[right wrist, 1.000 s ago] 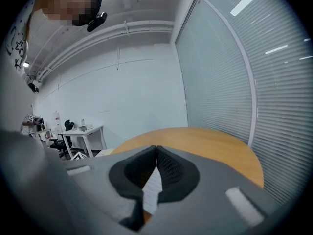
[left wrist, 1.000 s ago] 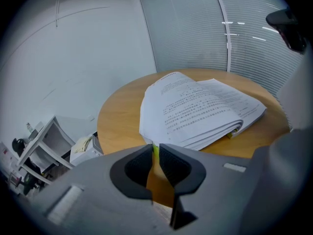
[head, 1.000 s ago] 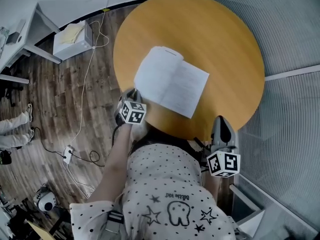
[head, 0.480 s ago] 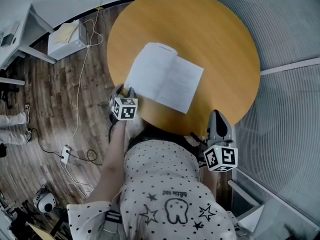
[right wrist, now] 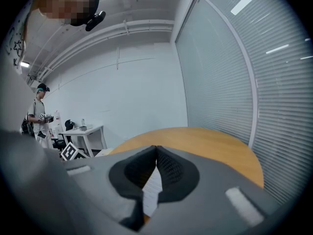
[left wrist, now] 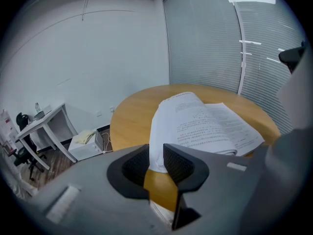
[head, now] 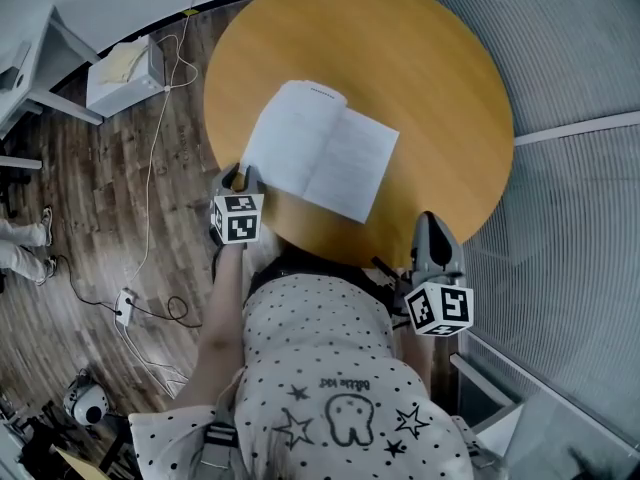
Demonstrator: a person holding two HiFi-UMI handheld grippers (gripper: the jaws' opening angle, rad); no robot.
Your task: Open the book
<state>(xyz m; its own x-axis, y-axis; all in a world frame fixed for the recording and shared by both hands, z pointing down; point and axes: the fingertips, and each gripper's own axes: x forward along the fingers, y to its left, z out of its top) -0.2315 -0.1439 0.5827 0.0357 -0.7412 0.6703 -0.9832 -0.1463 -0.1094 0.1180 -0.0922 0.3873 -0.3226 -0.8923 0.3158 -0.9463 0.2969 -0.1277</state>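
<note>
My left gripper (head: pixel 240 176) hangs at the desk's (head: pixel 430 78) near-left edge, just beside the book's (head: pixel 320 163) nearest left corner and not touching it. Its jaws stand a narrow gap apart and have just been closing. Nothing lies between the pads, and they press on nothing. Through the gap, the left gripper view shows bare wood and, beyond it, the edge of the left page.

My right gripper (head: pixel 432 226) has its jaws together, the tips meeting, with nothing in them. It hovers at the desk's near-right edge, well apart from the book.

The book lies open and face up on the near-left part of the round desk, close to the near edge. Two white pages of printed text are spread, and the spine runs at a slant to that edge. The left page bows upward a little and the right page lies flatter.

My left forearm (head: pixel 222 318) reaches forward out of a dotted sleeve. Its gripper tilts down toward the desk's edge, with the marker cube (head: pixel 238 218) on top. The right gripper sits nearer to level and points across the desk toward its far edge.
</note>
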